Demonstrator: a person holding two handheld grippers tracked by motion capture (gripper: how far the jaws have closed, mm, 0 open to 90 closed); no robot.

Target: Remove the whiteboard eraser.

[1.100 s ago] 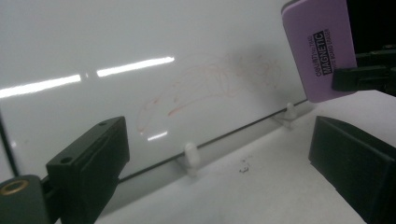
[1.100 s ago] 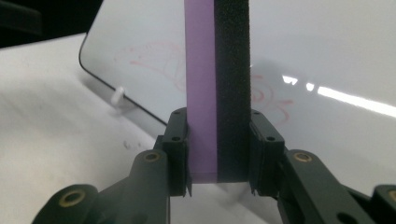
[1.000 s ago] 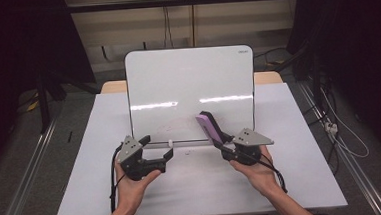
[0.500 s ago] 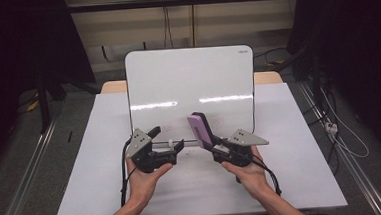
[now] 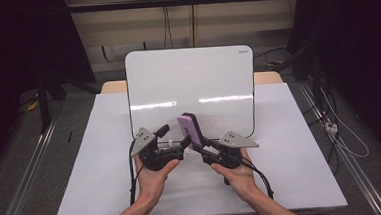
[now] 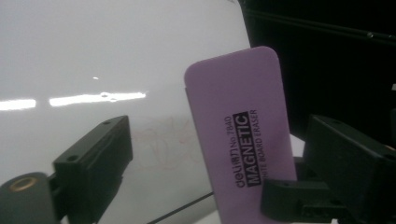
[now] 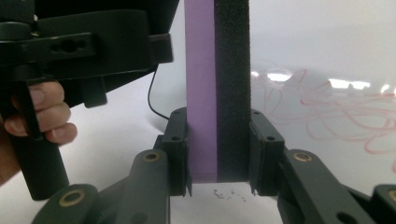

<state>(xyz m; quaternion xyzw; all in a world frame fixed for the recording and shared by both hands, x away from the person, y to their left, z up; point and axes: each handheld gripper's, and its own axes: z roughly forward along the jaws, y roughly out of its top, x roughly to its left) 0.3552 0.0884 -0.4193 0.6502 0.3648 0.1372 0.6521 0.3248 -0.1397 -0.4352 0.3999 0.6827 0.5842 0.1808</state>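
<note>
Since the earlier frame both hands have drawn together at the whiteboard's (image 5: pixel 189 82) lower edge. The right hand-held gripper (image 7: pixel 219 184) clamps the flat purple eraser (image 7: pixel 201 88), felt-backed and upright. The left hand-held gripper (image 5: pixel 173 138), jaws just closing but still released, straddles the eraser; bare white desk (image 5: pixel 301 146) lies at both sides.

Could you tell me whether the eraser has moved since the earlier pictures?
Yes. The eraser moved left along the whiteboard's lower edge, toward its middle.

A fixed overhead camera faced forward across the table (image 5: pixel 106 157). Both gripper cameras sat close, sharing the purple eraser (image 6: pixel 240 135) and whiteboard (image 5: pixel 192 82).
</note>
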